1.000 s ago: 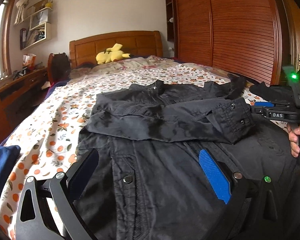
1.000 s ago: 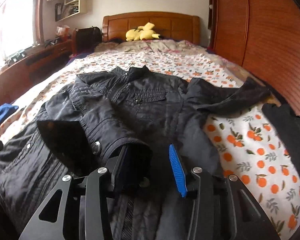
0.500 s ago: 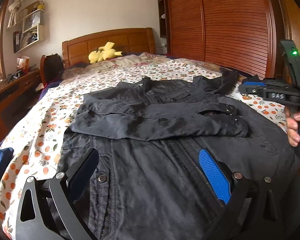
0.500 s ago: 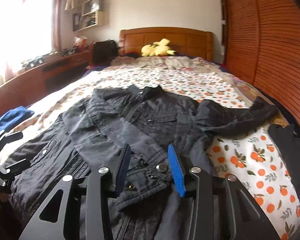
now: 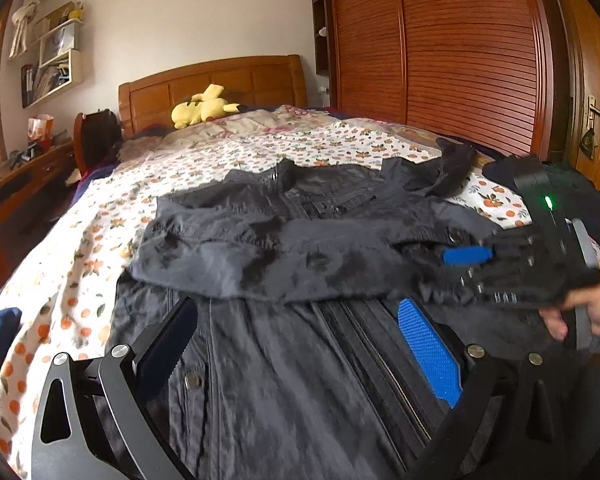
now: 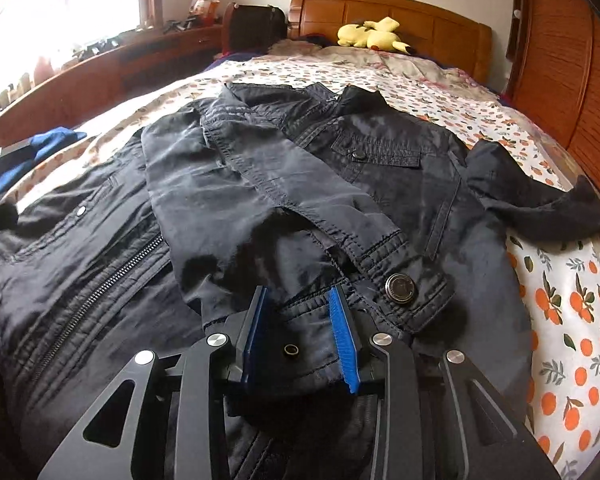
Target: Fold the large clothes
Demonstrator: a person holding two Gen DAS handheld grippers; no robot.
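The right gripper (image 6: 300, 332) has come back down to the sleeve (image 6: 260, 200) since half a second ago, when it hung above the cuff; now its blue pads sit either side of the cuff (image 6: 380, 280), close together, with cloth between them, though I cannot tell if they truly pinch it. From the left view this gripper (image 5: 466, 256) reaches in from the right, a hand (image 5: 588, 308) on its handle and a green light lit on top.

The black jacket (image 5: 300, 360) lies front up on the bed (image 5: 100, 248), collar toward the far headboard (image 5: 220, 84), zipper running down the near half. The sleeve is folded across the chest from the left shoulder, its cuff with a metal snap (image 6: 399, 288) ending at the right side. The other sleeve (image 6: 540, 196) trails off to the right over the orange-print sheet.

The left gripper (image 5: 304, 352) hovers over the near hem, jaws wide apart, holding nothing.

A yellow plush (image 5: 202, 108) rests by the headboard. A blue cloth (image 6: 32, 156) lies at the bed's left edge. A slatted wardrobe (image 5: 440, 48) stands on the right, a desk (image 6: 100, 64) under the window on the left.
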